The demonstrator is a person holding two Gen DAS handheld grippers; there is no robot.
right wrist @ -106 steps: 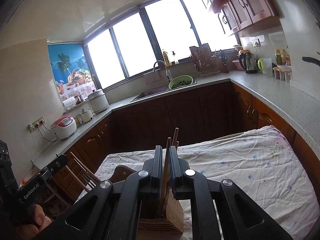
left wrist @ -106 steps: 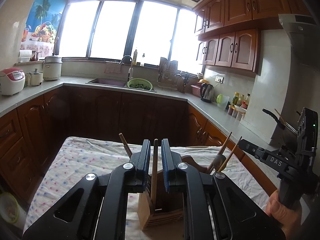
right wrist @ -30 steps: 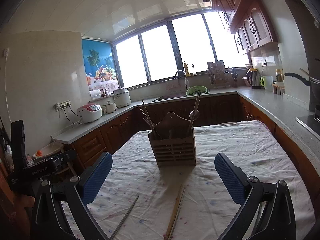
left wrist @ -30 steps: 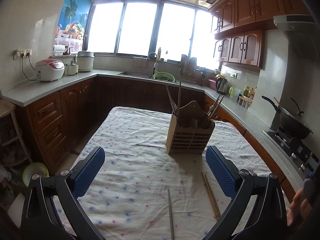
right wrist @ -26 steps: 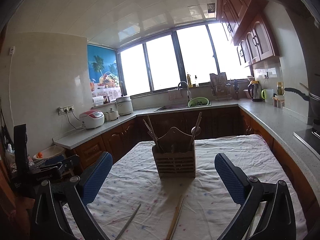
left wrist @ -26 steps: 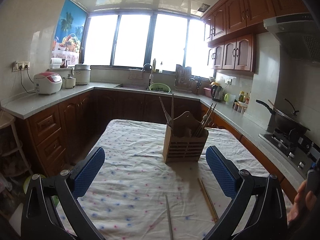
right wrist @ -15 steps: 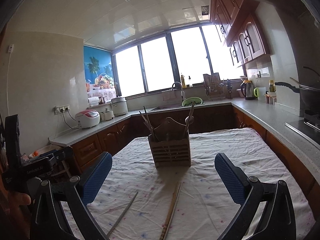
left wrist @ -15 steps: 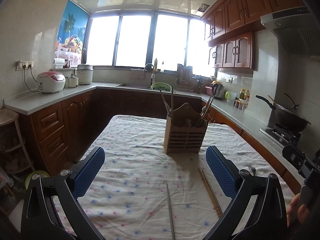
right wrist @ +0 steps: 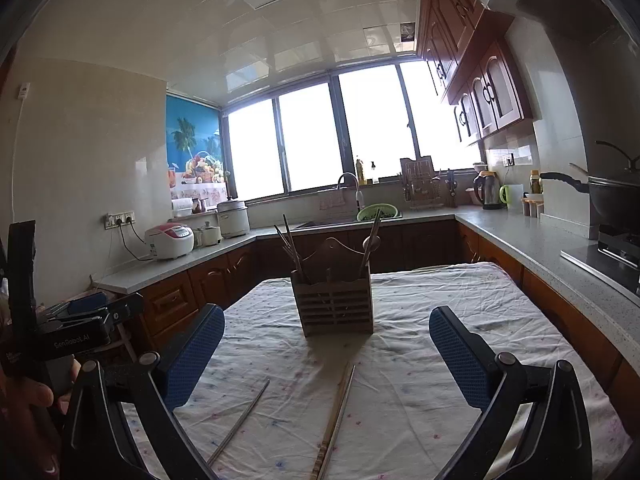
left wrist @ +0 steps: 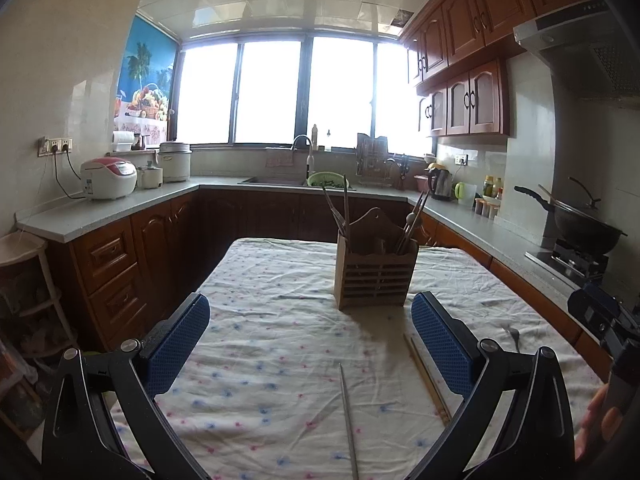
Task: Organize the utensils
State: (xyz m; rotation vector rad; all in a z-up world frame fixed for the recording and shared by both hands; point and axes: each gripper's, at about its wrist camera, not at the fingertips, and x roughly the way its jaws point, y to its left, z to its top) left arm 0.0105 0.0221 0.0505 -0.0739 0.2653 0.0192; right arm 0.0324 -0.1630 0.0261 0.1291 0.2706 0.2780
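Wooden utensil holder (left wrist: pixel 376 276) stands mid-frame on the cloth-covered surface (left wrist: pixel 260 280); loose chopsticks (left wrist: pixel 426 378) and a metal stick (left wrist: pixel 348 420) lie lower centre. Left gripper (left wrist: pixel 310 348) and right gripper (right wrist: pixel 326 356) jaws wide apart, empty.

Home kitchen, wooden cabinets (left wrist: pixel 464 36), sink (left wrist: pixel 276 180), rice cooker (left wrist: pixel 108 178), wok (left wrist: pixel 588 230) on stove (left wrist: pixel 572 258)

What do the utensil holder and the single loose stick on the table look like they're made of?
Utensil holder: looks like wood, matte brown with slatted front. Single stick: probably metal, thin, grey with a dull sheen. The pair of chopsticks beside it looks like pale wood or bamboo.
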